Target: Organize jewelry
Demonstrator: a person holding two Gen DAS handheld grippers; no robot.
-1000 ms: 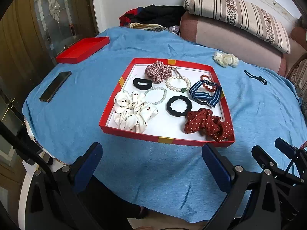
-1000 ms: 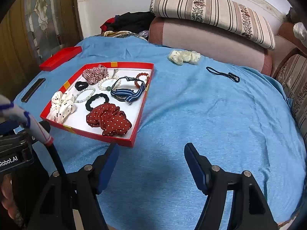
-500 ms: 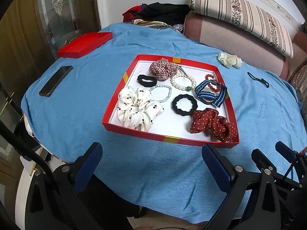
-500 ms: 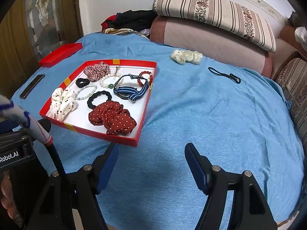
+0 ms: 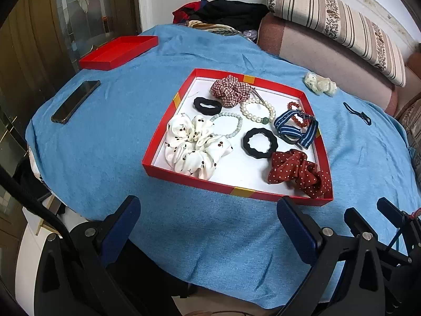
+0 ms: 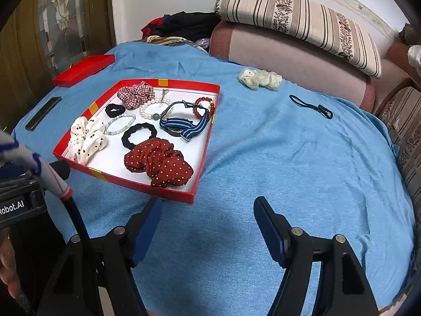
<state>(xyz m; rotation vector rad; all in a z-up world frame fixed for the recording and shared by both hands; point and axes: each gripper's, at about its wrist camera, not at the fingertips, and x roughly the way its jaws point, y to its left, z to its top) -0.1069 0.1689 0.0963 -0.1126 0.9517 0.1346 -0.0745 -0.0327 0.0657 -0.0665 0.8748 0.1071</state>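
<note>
A red tray (image 5: pixel 238 191) (image 6: pixel 209 137) on the blue cloth holds several scrunchies, hair ties, bead bracelets and a blue striped watch (image 5: pixel 296 130) (image 6: pixel 184 125). A cream scrunchie (image 5: pixel 319 83) (image 6: pixel 260 78) and a dark cord (image 5: pixel 357 113) (image 6: pixel 311 106) lie on the cloth outside the tray, to its right. My left gripper (image 5: pixel 208 220) is open and empty, just short of the tray's near edge. My right gripper (image 6: pixel 208 220) is open and empty over bare cloth, near the tray's front right corner.
A red lid (image 5: pixel 118 52) (image 6: pixel 84 69) and a black phone (image 5: pixel 76 101) (image 6: pixel 43 113) lie on the table's left. A sofa with a striped cushion (image 5: pixel 334 23) (image 6: pixel 297 18) stands behind the table. A pile of clothes (image 5: pixel 223 10) is at the back.
Both grippers have moved forward toward the tray, which now looks larger and nearer. Both stay open and empty. Nothing on the table has moved.
</note>
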